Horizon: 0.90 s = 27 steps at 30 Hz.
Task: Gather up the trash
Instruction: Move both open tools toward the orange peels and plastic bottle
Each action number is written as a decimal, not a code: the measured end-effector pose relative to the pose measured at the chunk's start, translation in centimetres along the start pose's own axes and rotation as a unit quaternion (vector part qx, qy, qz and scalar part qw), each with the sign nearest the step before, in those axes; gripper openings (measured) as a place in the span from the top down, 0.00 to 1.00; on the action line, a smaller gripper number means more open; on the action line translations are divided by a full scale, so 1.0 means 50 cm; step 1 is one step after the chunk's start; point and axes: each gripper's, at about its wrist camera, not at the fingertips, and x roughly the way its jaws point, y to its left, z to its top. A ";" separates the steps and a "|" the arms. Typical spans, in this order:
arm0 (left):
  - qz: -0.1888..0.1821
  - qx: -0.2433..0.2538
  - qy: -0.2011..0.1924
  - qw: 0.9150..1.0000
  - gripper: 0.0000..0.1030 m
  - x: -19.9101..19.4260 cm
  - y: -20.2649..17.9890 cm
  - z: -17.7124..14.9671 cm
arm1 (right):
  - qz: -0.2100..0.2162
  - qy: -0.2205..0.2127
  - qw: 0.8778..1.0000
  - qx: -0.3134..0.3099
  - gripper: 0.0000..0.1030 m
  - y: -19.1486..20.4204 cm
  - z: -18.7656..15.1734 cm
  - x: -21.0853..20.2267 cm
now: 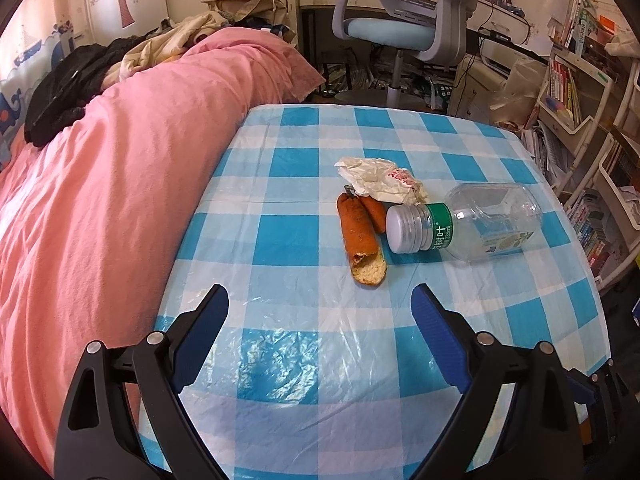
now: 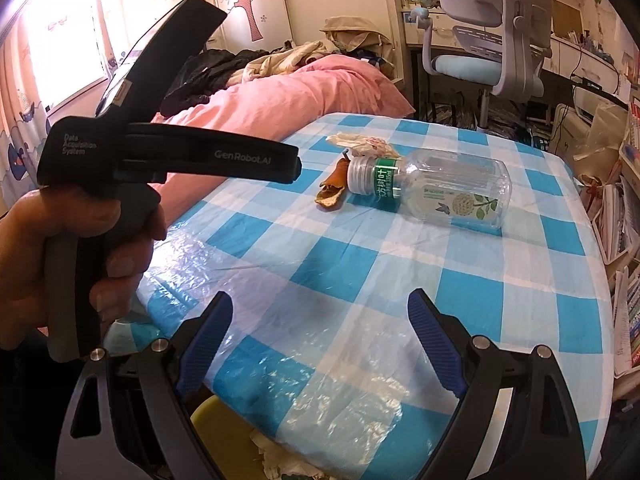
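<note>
Trash cluster ahead of both open tongs, left gripper the nearer one

Taking the clear plastic bottle (image 1: 476,222) as landmark: it lies on its side on the blue-checked tablecloth (image 1: 280,240), its silver cap toward the bed-side edge and its long axis running across the table; the bread piece (image 1: 362,240) lies just beside the cap, its long axis pointing back toward the left gripper (image 1: 320,300), and the crumpled wrapper (image 1: 380,180) sits just behind the cap. Left gripper stands released, nothing between its pads, with the bread's torn end straight ahead and near. Right gripper (image 2: 320,306) is likewise spread wide and empty, farther back from the bottle; a yellowish bin rim (image 2: 208,412) shows below it, likely the drop spot
</note>
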 end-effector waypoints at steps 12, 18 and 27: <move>-0.003 0.001 0.011 1.000 0.14 0.032 -0.025 0.014 | -0.002 -0.001 1.000 0.006 0.17 -0.028 0.009 0.010; -0.004 0.002 0.013 1.000 0.14 0.034 -0.030 0.014 | -0.004 0.000 1.000 0.007 0.17 -0.031 0.008 0.010; -0.005 0.000 0.012 1.000 0.14 0.034 -0.031 0.014 | -0.005 0.002 1.000 0.003 0.17 -0.031 0.006 0.013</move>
